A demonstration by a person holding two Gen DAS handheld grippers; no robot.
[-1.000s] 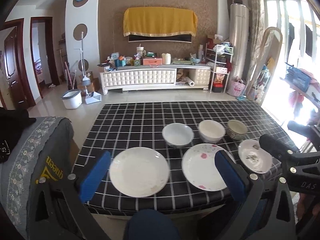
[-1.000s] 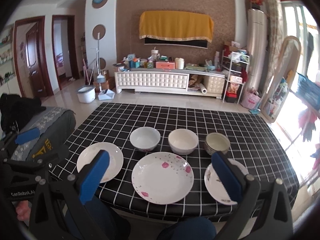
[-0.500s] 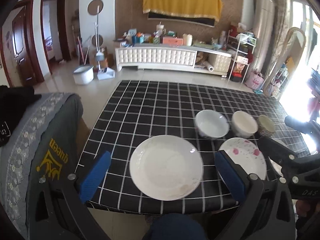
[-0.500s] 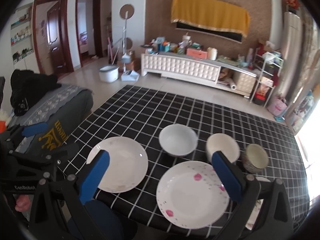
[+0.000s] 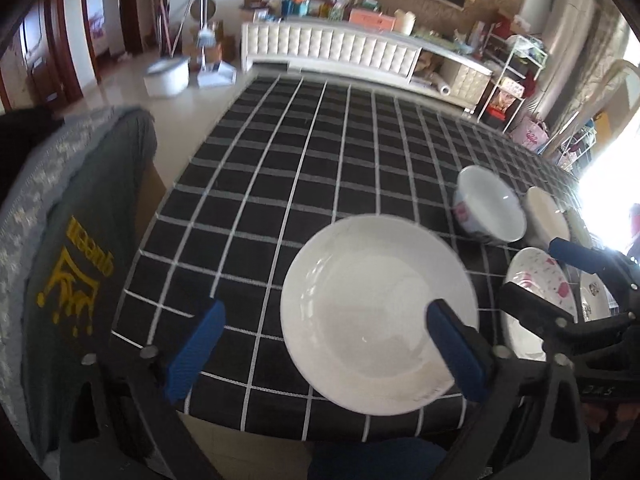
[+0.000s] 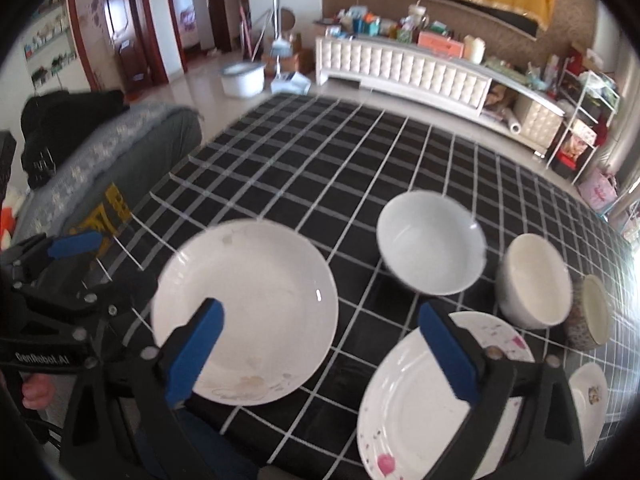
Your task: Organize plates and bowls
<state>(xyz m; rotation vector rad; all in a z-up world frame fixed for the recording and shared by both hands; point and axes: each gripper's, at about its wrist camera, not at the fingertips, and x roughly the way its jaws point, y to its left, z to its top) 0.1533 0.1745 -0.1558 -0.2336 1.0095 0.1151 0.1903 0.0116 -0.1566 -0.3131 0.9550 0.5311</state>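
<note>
A plain white plate (image 5: 376,312) (image 6: 248,308) lies near the table's front edge. To its right lies a pink-flowered plate (image 5: 536,284) (image 6: 424,396), then a small decorated plate (image 6: 588,396). Behind them stand a white bowl (image 5: 488,208) (image 6: 432,240), a cream bowl (image 6: 536,280) and a small patterned bowl (image 6: 592,312). My left gripper (image 5: 324,352) is open, low over the front edge at the plain plate. My right gripper (image 6: 324,352) is open, between the plain and flowered plates.
The table (image 5: 320,152) has a black checked cloth. A grey covered chair (image 5: 68,240) stands at its left. A white TV cabinet (image 6: 400,68) and a shelf rack (image 6: 576,112) stand beyond the far edge.
Both grippers have moved forward and down toward the plates and swung left. The dishes have not moved. Both grippers stay open.
</note>
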